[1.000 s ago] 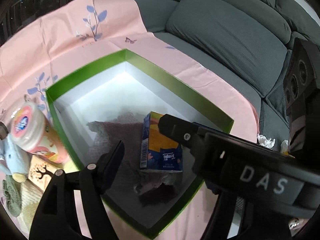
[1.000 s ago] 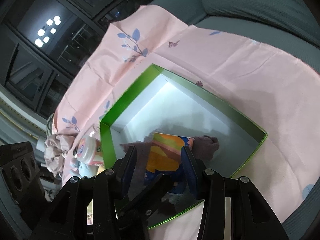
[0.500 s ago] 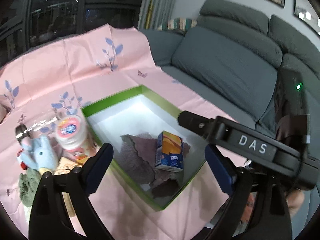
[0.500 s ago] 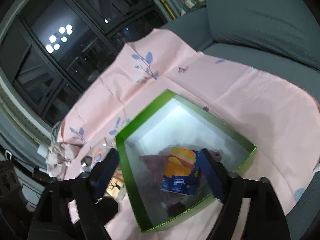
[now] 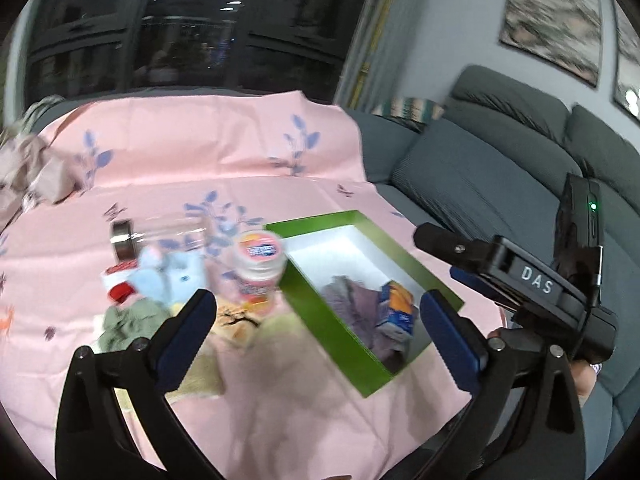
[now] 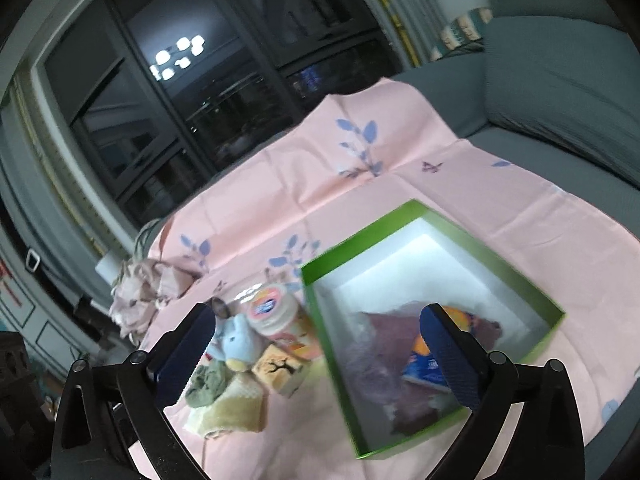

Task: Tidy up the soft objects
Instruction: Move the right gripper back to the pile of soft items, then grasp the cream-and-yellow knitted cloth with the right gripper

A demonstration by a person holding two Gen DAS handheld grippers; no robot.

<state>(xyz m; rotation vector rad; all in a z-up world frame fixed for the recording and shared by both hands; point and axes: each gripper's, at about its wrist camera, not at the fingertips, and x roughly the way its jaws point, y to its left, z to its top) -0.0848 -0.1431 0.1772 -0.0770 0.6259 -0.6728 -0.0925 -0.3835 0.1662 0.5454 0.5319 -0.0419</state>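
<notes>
A green box (image 5: 320, 322) (image 6: 492, 248) with a white inside sits on the pink cloth. In it lie a purple cloth (image 5: 346, 300) (image 6: 380, 344) and an orange-blue tissue pack (image 5: 396, 308) (image 6: 420, 366). My left gripper (image 5: 318, 336) hovers above and in front of the box, its jaws opening with nothing between them. My right gripper (image 6: 316, 360) hangs above the box's near left wall, jaws also opening and empty. Left of the box lie a blue plush toy (image 5: 164, 276) (image 6: 240, 340), a green cloth (image 5: 124, 320) (image 6: 208, 384) and a yellowish cloth (image 6: 236, 404).
A pink-lidded tub (image 5: 260, 264) (image 6: 272, 312) and a wooden block (image 6: 280, 368) stand beside the box. A glass jar (image 5: 160, 236) lies on its side behind the plush. A crumpled pink fabric (image 6: 140, 292) sits far left. A grey sofa (image 5: 480, 184) runs along the right.
Both grippers have let go of the tissue pack, spread their jaws wide, and pulled back and up from the box. The pack stays in the box on the purple cloth.
</notes>
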